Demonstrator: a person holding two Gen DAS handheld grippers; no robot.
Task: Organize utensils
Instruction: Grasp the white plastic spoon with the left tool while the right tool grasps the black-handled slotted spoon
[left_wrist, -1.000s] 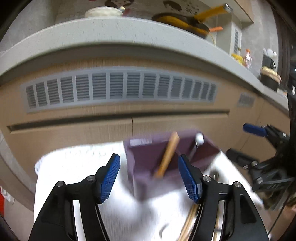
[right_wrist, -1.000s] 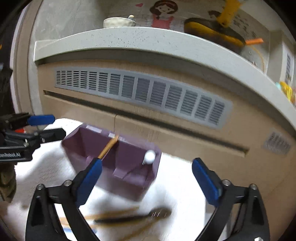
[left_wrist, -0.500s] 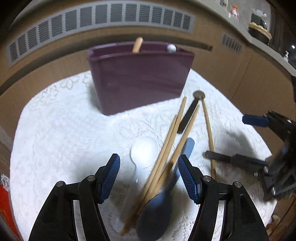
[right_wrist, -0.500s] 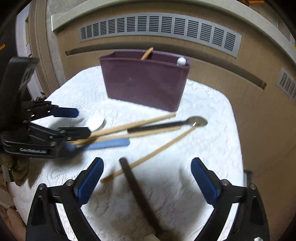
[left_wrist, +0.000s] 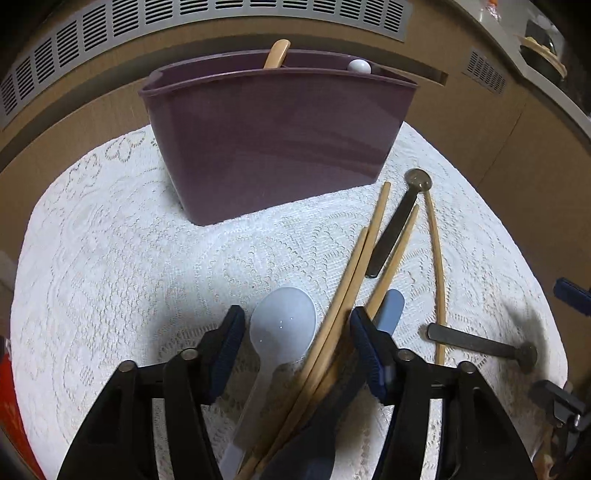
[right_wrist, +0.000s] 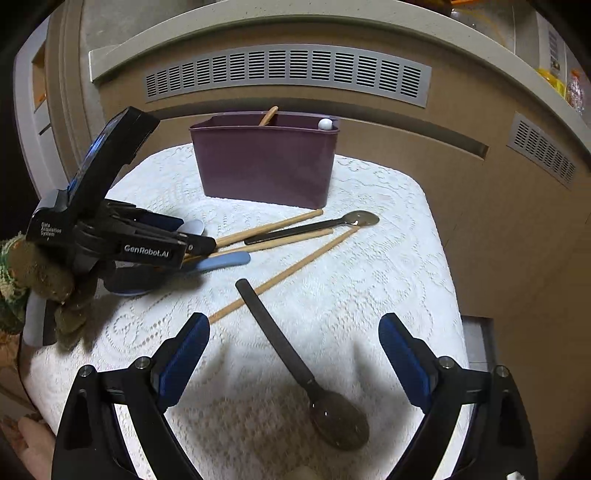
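Observation:
A purple utensil holder stands at the back of the white lace cloth, with a wooden handle and a white-tipped handle inside. My left gripper is open, low over a white plastic spoon, wooden chopsticks and a blue spoon. My right gripper is open above a dark metal spoon. A second dark spoon and a lone chopstick lie nearby.
A wooden cabinet front with a grey vent grille rises right behind the holder. The cloth-covered table ends close on the right. The left gripper's body and gloved hand sit at the table's left side.
Both grippers have dropped lower and closer to the utensils. My left gripper now straddles the white spoon and chopsticks. My right gripper has moved over the dark spoon.

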